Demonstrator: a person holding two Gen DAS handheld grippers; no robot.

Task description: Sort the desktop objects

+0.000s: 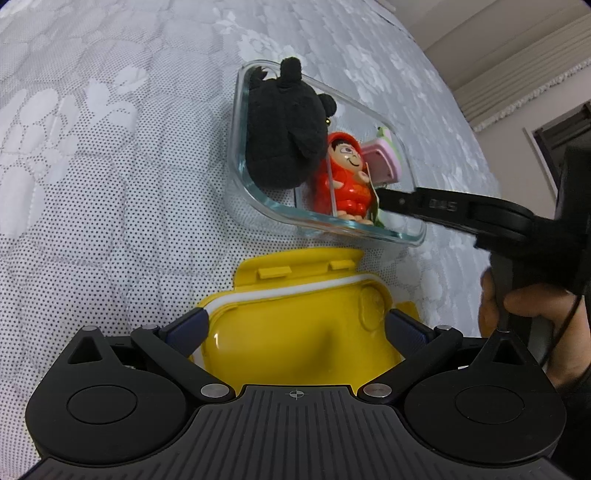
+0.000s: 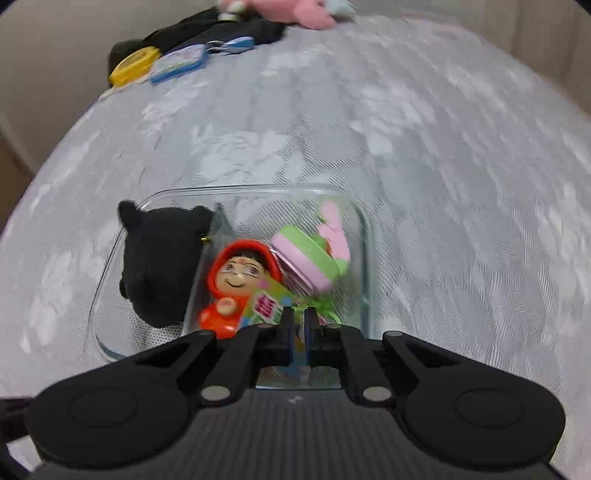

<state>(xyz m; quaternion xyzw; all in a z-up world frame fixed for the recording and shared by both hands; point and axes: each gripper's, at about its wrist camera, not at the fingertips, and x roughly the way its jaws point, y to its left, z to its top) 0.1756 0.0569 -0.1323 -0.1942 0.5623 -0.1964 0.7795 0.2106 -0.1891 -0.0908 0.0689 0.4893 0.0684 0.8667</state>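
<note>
Left gripper (image 1: 295, 325): 2 fingers clamped on yellow lid (image 1: 295, 325), held just beside glass container (image 1: 240, 177) on patterned bedcover (image 1: 110, 147). Right gripper (image 2: 299, 325): fingers nearly together inside the container, pinching a colourful paper tag (image 2: 267, 304). Container holds black plush toy (image 2: 162, 266) in the left compartment, red figurine (image 2: 232, 291) and pink-green toy (image 2: 310, 258) beyond the divider. Right hand (image 1: 532, 325) grips the handle.

A grey quilted bed cover (image 2: 424, 155) with a pale flower pattern carries everything. A clear glass container (image 1: 328, 221) rests directly on it. Just beside the container lies a yellow lid (image 1: 295, 325). Far from the container, at the cover's edge, lie a yellow case (image 2: 133, 66), a blue case (image 2: 177, 64) and dark cloth (image 2: 236, 31).
</note>
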